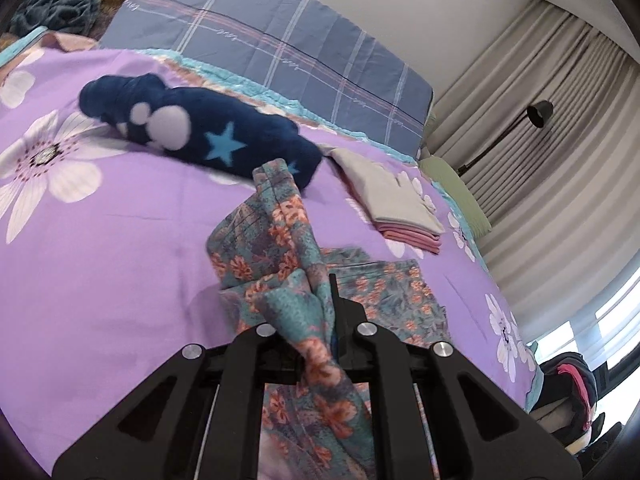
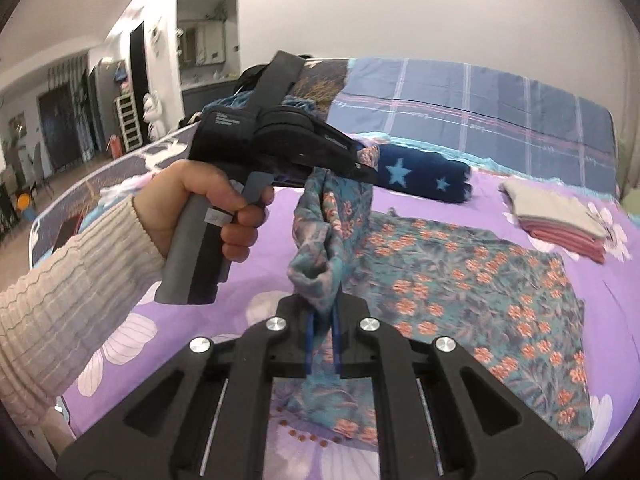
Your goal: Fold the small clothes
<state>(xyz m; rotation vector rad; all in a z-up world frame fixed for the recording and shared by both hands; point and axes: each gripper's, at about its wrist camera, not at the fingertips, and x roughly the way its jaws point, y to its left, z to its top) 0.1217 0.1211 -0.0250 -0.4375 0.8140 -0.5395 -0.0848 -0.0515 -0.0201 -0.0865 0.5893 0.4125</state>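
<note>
A teal floral garment (image 2: 460, 276) lies partly spread on the purple flowered bedspread (image 1: 120, 240), with one edge lifted. My left gripper (image 1: 326, 320) is shut on a bunched fold of the garment (image 1: 280, 240); in the right wrist view it (image 2: 364, 166) is held by a hand above the bed, pinching the cloth. My right gripper (image 2: 322, 320) is shut on the lower part of the same lifted edge. The cloth hangs between both grippers.
A navy rolled cloth with stars (image 1: 200, 132) lies behind the garment. A folded pile of grey and pink clothes (image 1: 400, 208) sits at the right. A blue plaid pillow (image 1: 280, 48) lies at the head of the bed. Curtains and a lamp (image 1: 540, 114) stand beyond the bed's right side.
</note>
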